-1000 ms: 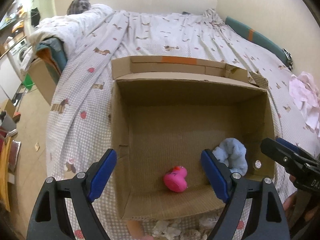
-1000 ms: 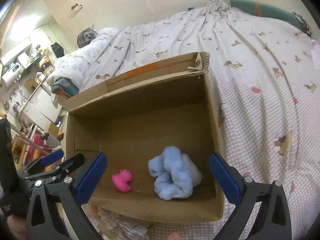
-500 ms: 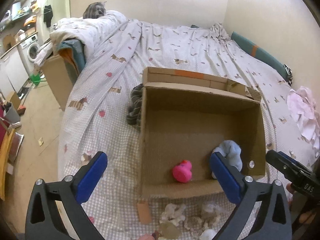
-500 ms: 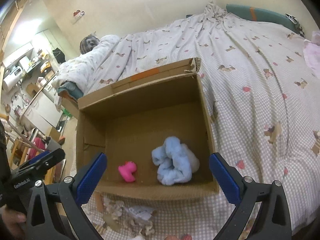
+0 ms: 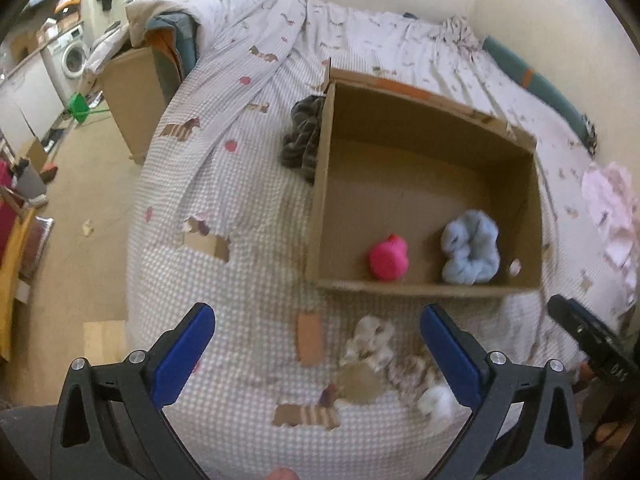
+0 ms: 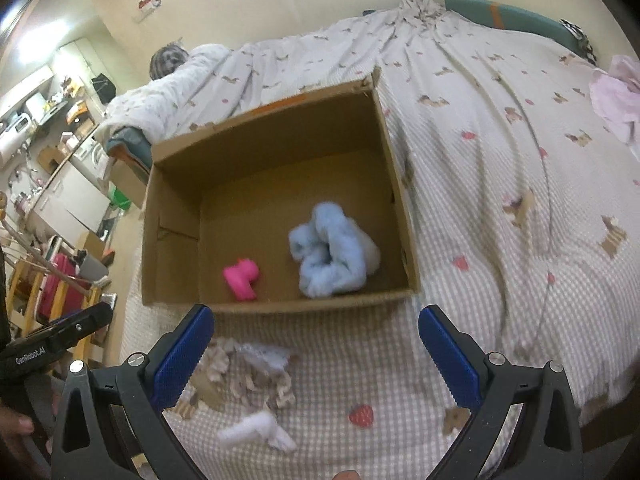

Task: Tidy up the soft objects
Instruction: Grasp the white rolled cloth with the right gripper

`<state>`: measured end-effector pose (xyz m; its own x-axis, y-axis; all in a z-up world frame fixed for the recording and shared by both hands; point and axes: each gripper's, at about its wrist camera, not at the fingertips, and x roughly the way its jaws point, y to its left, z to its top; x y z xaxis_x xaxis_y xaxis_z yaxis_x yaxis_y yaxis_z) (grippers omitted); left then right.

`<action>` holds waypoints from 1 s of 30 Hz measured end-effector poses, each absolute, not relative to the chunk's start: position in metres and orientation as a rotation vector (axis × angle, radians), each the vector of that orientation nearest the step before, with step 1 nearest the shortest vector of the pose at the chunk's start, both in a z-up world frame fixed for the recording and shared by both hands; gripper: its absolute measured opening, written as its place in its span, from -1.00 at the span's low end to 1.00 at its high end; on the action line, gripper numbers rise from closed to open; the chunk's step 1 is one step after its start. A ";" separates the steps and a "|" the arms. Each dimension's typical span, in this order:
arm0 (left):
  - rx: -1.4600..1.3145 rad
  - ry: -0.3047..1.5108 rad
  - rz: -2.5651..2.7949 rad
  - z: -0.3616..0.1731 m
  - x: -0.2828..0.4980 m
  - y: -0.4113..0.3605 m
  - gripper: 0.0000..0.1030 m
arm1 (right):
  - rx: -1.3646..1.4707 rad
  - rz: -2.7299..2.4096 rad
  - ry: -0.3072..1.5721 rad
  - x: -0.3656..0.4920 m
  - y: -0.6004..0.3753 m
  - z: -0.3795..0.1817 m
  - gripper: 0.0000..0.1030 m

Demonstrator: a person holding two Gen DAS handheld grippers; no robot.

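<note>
One cardboard box ahead of the fingers. Inside it, two soft items: one pink toy, one pale blue fluffy bundle. Between the blue finger pads, on the bedcover: one heap of small beige and white fabric pieces, count unclear. One dark grey cloth left of the box. One pink garment far right.

Left gripper: fingers spread wide, nothing between them, pitched steeply down; jaws have just been opening. Right gripper: fingers likewise wide apart, empty, angled down. Bare fingertips of hand show at left gripper's body.
</note>
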<state>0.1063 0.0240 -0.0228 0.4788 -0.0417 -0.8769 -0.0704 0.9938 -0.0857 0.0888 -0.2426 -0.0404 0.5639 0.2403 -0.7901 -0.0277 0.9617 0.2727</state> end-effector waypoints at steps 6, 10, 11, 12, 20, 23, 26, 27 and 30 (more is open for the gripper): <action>-0.110 1.094 0.036 -0.031 0.091 0.027 0.99 | 0.213 0.150 0.993 0.070 -0.244 -0.049 1.00; -0.100 1.086 0.074 -0.033 0.088 0.032 0.99 | 0.203 0.171 1.049 0.063 -0.241 -0.057 1.00; -0.097 1.088 0.081 -0.034 0.089 0.033 0.99 | 0.194 0.164 1.057 0.062 -0.241 -0.059 1.00; -0.095 1.091 0.087 -0.035 0.089 0.033 0.99 | 0.187 0.157 1.068 0.061 -0.240 -0.061 1.00; -0.136 1.109 0.120 -0.038 0.092 0.046 0.99 | 0.207 0.292 1.191 0.061 -0.216 -0.080 1.00; -0.154 1.113 0.126 -0.039 0.094 0.050 0.99 | 0.174 0.381 1.276 0.059 -0.193 -0.095 0.76; -0.162 1.124 0.133 -0.042 0.095 0.054 0.99 | 0.133 0.413 1.333 0.057 -0.174 -0.110 0.39; -0.165 1.128 0.133 -0.043 0.095 0.055 0.99 | 0.118 0.412 1.337 0.058 -0.168 -0.114 0.26; -0.170 1.139 0.144 -0.046 0.095 0.060 0.99 | 0.108 0.438 1.358 0.062 -0.157 -0.122 0.26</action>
